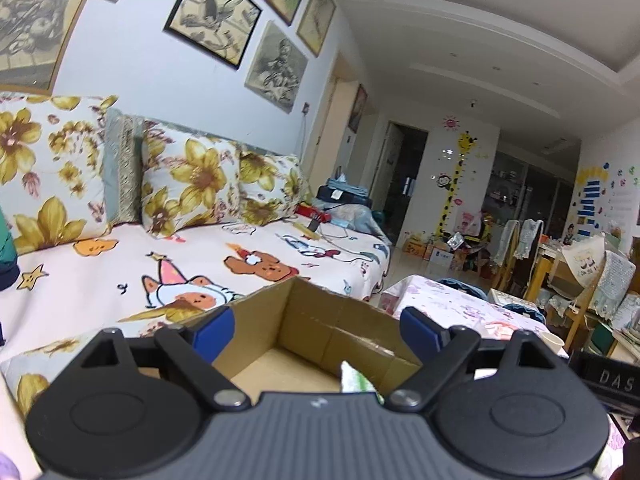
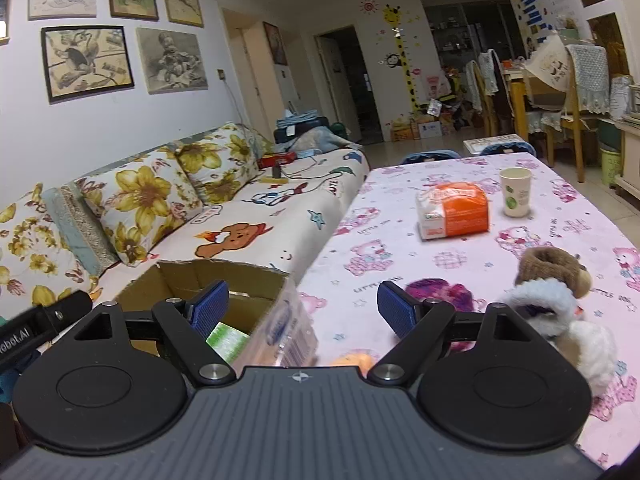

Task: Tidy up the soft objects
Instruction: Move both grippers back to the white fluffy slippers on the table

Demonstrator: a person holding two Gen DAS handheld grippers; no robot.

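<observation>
Tongs (image 1: 316,330) wide, box (image 1: 340,336) floor hidden, green-white pack (image 1: 354,378) cut off

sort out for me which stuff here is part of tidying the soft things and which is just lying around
Part of the job:
- cardboard box
- green-and-white pack already in the box
- plush toys on the table
- purple fluffy thing
- orange tissue pack

Just lying about:
- paper cup
- floral cushions on the sofa
- framed drawings

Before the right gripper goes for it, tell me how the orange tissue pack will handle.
The orange tissue pack looks soft and probably light; its wrapper bulges, so it may squash between the pads. The glossy film could be slippery. It lies flat on the tablecloth, so it's unlikely to roll.
</observation>
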